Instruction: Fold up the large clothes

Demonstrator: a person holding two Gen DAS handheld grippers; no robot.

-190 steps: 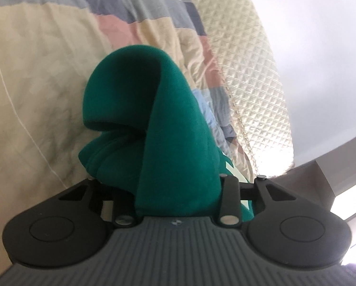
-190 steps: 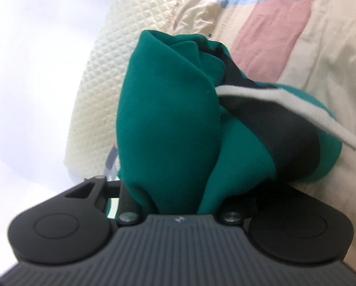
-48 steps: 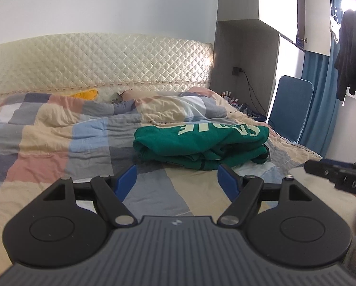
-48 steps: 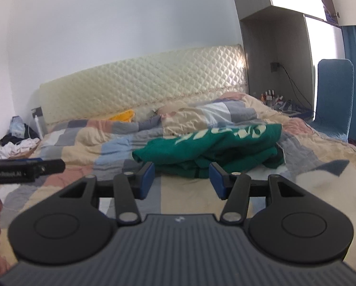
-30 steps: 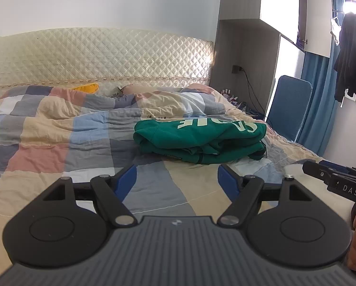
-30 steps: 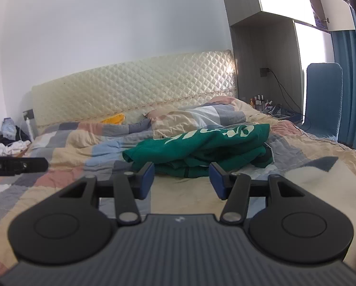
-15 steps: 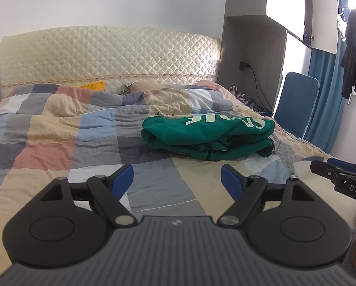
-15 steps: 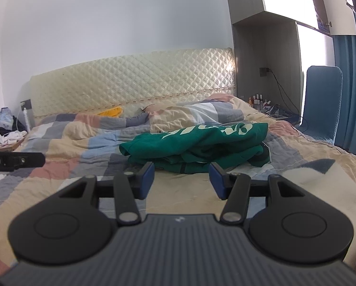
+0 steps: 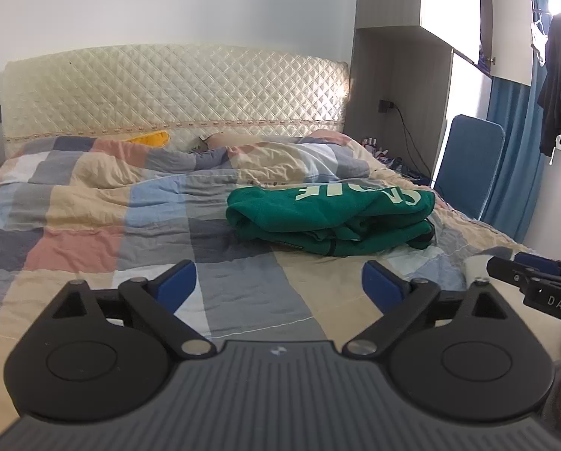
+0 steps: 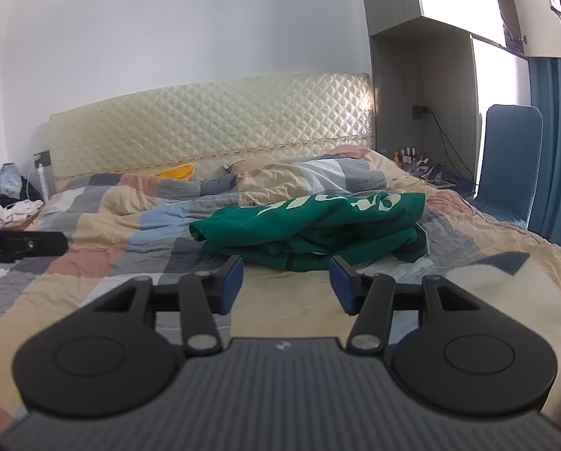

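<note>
Both the left gripper and the right gripper stand open and empty, their jaws just widened; the folded green sweatshirt looks soft and bulky, best gripped at its thick edges.

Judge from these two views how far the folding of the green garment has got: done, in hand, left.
Done: green garment lies folded in a stack on the quilt. In hand: nothing; left gripper and right gripper, both just widening, are empty. Left: perhaps neatening uneven edges.

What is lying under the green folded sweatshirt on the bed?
The green sweatshirt rests directly on the patchwork quilt, whose blue, grey and beige squares show all around it. The part of the quilt beneath it is covered, so anything there cannot be seen.
</note>
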